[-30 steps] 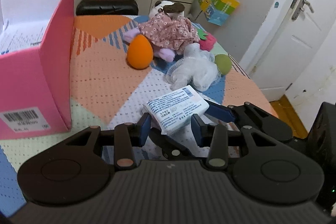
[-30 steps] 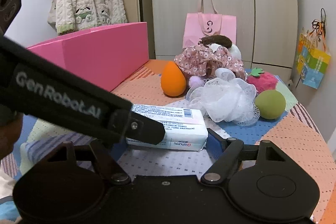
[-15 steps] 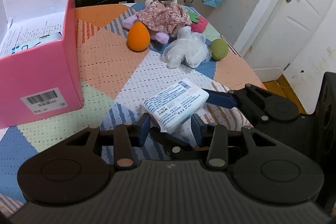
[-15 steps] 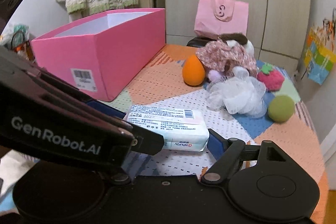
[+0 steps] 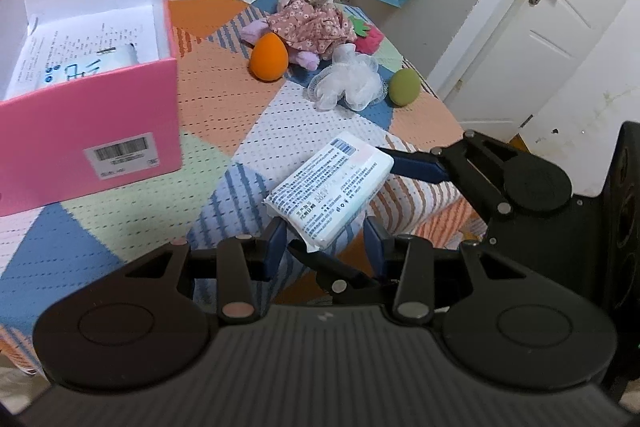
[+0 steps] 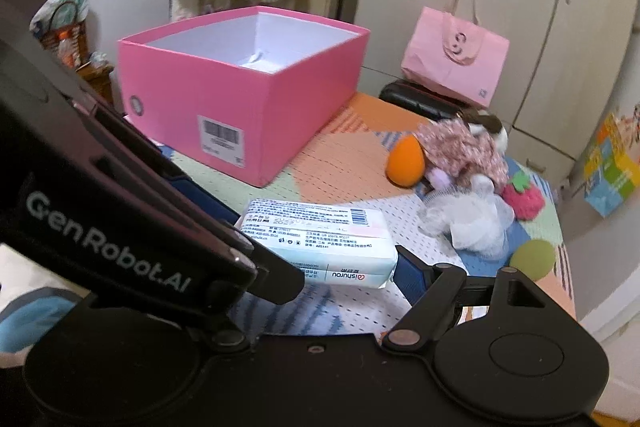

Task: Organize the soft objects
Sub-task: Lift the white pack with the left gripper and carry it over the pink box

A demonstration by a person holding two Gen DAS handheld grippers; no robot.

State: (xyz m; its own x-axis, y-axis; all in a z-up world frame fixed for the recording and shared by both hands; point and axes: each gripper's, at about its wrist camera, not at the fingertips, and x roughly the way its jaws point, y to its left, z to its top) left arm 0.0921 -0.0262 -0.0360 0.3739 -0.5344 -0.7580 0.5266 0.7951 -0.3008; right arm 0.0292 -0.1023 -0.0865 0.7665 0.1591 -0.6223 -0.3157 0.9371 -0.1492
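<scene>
Tissue pack (image 5: 330, 189): held above the patterned tablecloth (image 5: 224, 99), between both tools; in the left wrist view its near end sits at 12 o'clock from the left gripper (image 5: 325, 242), its far end toward 1 o'clock.
Pack in right view (image 6: 320, 241): it lies crosswise at 12 o'clock from the right gripper (image 6: 320, 259), printed side up.
Pink box (image 5: 92, 131): open-topped, at 10 o'clock in the left view, standing on the tablecloth with a barcode label on its near wall.
Box contents: a white printed packet (image 5: 76, 67) lies flat on the bottom; the rest of the floor is hidden by the walls.
Loose pile: at 12 to 1 o'clock, well apart from the pack, an orange egg-shaped sponge (image 5: 269, 57), a plush doll in a floral dress (image 5: 310, 23), a white mesh puff (image 5: 346, 83), a green ball (image 5: 405, 87) and a red strawberry (image 6: 522, 197).
Left gripper state: jaws narrow, blue pads pinching the pack's near corner.
Right gripper state: jaws wide, one blue finger (image 5: 412, 163) pressed on the pack's short end; the opposite finger is hidden behind the left tool in the right view, so the pack appears clamped lengthwise.
</scene>
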